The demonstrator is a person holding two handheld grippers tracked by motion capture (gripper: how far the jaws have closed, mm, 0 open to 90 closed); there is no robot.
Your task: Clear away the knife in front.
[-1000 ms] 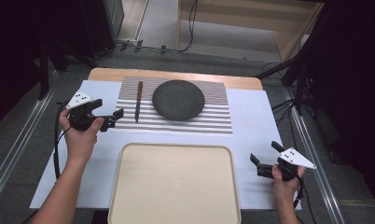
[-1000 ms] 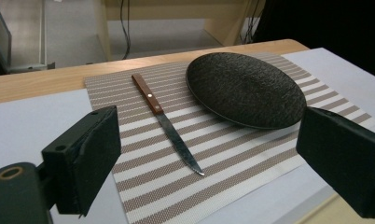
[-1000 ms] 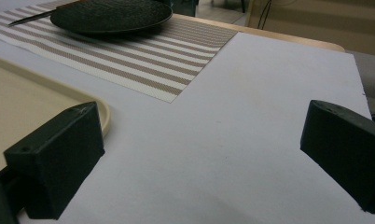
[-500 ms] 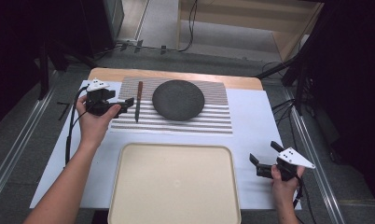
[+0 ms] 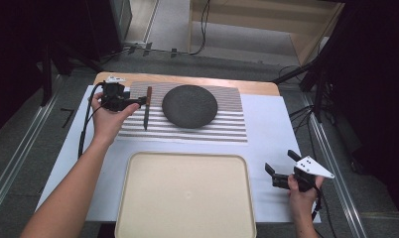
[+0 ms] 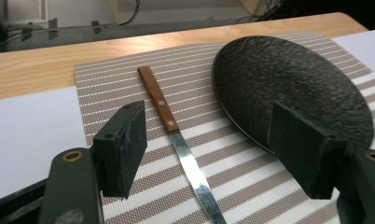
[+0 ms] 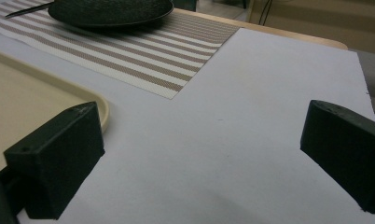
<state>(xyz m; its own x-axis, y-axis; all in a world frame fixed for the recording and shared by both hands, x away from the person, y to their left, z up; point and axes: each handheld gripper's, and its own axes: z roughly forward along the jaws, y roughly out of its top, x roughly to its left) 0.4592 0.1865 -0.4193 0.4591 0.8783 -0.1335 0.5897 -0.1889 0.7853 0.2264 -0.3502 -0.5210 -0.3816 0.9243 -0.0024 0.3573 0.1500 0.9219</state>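
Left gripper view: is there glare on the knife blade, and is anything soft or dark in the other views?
Left gripper view: the knife blade shows a bright sheen but stays readable; the near tongs look slightly soft. Right gripper view: its tongs are blurred, the plate fairly sharp. High view: the table is evenly lit, the surroundings fall into deep shadow.

So it's a light wooden table (image 5: 257, 87), mostly covered by a big white sheet (image 5: 269, 126) with just a strip of wood showing along the far edge. On the sheet there's a brown-and-white striped placemat (image 5: 227, 126) toward the far side and a large cream tray (image 5: 185, 193) at the near edge, just beside the mat but not quite touching it.
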